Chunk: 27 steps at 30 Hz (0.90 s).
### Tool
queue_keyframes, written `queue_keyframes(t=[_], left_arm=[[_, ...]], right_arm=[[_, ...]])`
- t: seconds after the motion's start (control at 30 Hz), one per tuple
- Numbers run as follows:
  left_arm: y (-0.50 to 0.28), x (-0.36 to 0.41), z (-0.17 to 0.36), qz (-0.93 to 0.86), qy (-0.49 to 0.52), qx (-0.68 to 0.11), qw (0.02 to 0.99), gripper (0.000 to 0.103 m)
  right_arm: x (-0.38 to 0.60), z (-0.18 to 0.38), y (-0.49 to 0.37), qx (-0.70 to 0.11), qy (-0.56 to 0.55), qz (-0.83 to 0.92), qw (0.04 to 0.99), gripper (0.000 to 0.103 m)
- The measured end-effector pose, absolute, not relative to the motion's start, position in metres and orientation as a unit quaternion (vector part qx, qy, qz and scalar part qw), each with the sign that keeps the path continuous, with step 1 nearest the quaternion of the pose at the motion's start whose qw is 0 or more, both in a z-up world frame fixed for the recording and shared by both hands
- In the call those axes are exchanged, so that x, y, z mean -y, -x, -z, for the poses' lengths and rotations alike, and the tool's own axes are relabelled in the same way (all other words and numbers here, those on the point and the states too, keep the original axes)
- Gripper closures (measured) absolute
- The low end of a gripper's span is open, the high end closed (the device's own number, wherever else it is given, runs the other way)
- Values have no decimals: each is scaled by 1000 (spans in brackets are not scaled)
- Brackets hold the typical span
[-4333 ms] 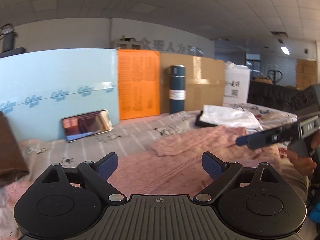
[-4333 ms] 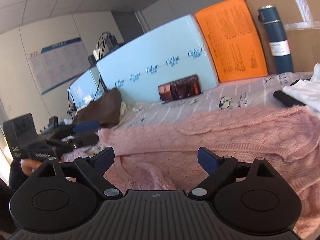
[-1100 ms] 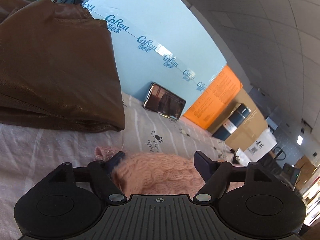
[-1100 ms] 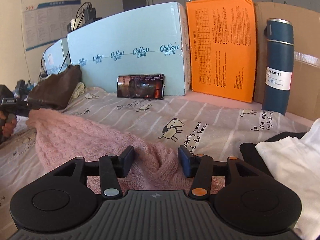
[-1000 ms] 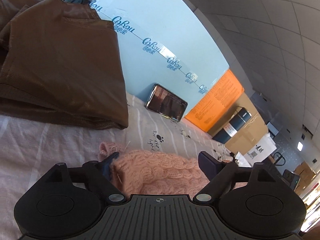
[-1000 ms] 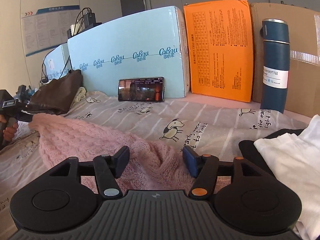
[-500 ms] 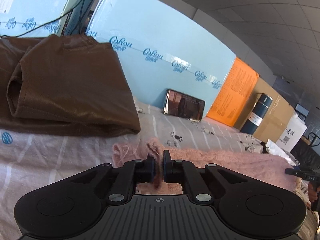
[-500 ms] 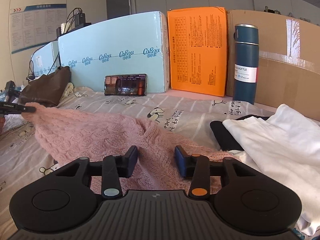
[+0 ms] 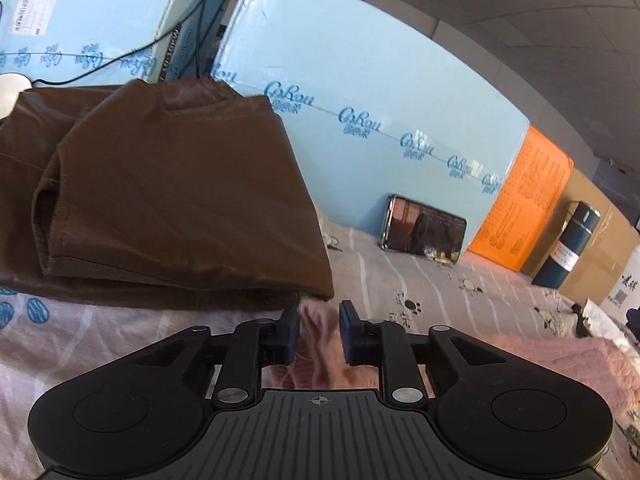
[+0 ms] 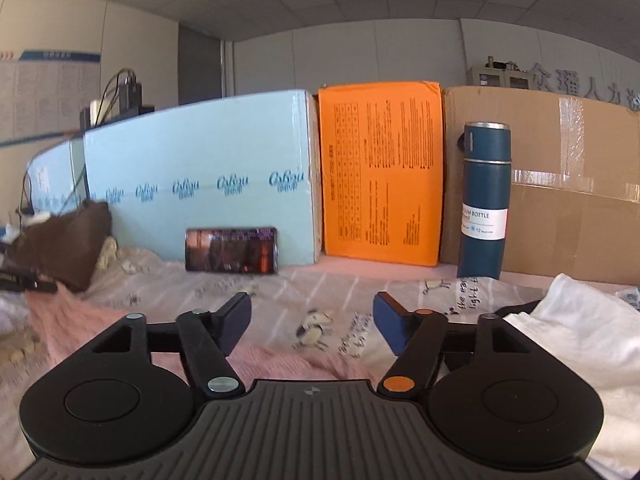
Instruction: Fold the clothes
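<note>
Now both claws stand apart over the fuzzy pink knitted sweater (image 10: 280,360) spread flat across the striped cartoon-print bedsheet (image 10: 340,288).

Largest first: the sweater stretches from the folded brown leather-look garment (image 9: 160,200) toward the crumpled white cotton shirt (image 10: 580,340). The left gripper (image 9: 319,334) has parted slightly from its pinch half a second ago, fluff between its pads; the right gripper (image 10: 312,322) has spread wide, holding nothing. Loose knit may snag on the left pads and drag askew.

Pink sweater (image 9: 560,360), brown garment (image 9: 172,200)
</note>
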<state>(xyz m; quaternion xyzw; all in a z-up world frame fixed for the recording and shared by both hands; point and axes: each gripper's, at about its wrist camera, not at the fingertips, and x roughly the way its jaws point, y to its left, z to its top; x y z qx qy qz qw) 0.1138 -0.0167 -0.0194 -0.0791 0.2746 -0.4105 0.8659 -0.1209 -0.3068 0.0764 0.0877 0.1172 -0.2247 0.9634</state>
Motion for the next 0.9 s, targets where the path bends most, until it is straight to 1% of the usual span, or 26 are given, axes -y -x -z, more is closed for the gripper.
queue_keyframes(t=[0.03,0.07,0.13,0.17,0.23,0.27,0.43,0.5,0.6,0.7,0.8,0.9], left_arm=[[-112,9,15,397,99,-270,872,52],[-110,0,11,384,127,-267,875,26],[-103,-17,7,368,195,-274,867,8],[-98,-22,8,365,229,-286,856,5],[-90,-31,10,360,289,-314,830,3],[-87,-29,12,364,300,-335,816,3],[-77,-6,25,393,299,-415,764,1],[-79,7,32,396,297,-432,754,0],[-82,21,37,389,297,-415,767,0],[-85,36,41,382,297,-398,779,0],[-89,51,46,375,298,-382,791,0],[-84,59,46,375,270,-352,814,3]], right_arm=[[304,-80,116,-105,-104,228,962,25],[301,-83,111,-93,-125,237,959,25],[299,-84,106,-73,-167,240,954,19],[299,-83,105,-61,-186,234,952,18],[300,-77,106,-50,-216,217,951,17],[302,-74,106,-49,-227,210,950,17],[317,-52,113,-60,-275,231,931,16],[322,-46,117,-63,-287,245,924,16],[325,-42,123,-54,-298,249,920,16],[326,-41,128,-47,-304,261,915,13],[326,-39,128,-47,-305,271,912,13],[325,-39,128,-44,-304,273,912,13]])
